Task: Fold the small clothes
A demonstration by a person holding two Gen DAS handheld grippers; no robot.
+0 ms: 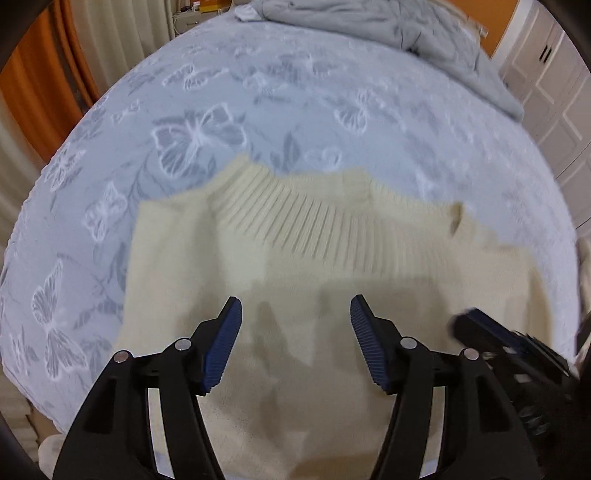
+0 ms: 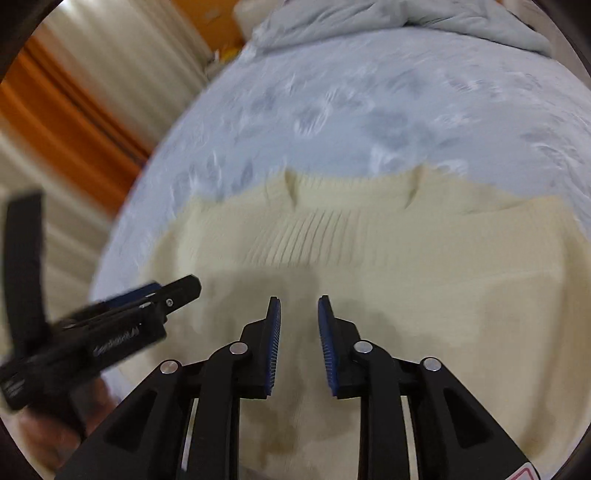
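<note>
A cream knit sweater (image 1: 258,258) lies flat on a pale blue bedspread (image 1: 295,96) printed with butterflies, its ribbed band (image 1: 295,218) running across the far side at about 12 o'clock from both tools. In the left wrist view the left gripper (image 1: 295,314) hangs over the plain knit, fingers spread wide with nothing between the blue ribbed pads (image 1: 225,347); whether the tips touch the cloth cannot be told. The right gripper (image 1: 491,339) enters this view at 4 o'clock, blurred, over the sweater's right part. In the right wrist view the right gripper (image 2: 298,306) hangs over the same sweater (image 2: 424,280), its fingers parted by a narrower gap and likewise holding nothing; the left gripper (image 2: 147,306) shows at 9 o'clock, blurred, over the garment's left edge. The left view alone shows white panelled cupboard doors (image 1: 554,92) at 2 o'clock; both views show a crumpled grey quilt (image 1: 388,26) at the bed's far end and orange and cream curtains (image 2: 66,110) at 10 o'clock.
</note>
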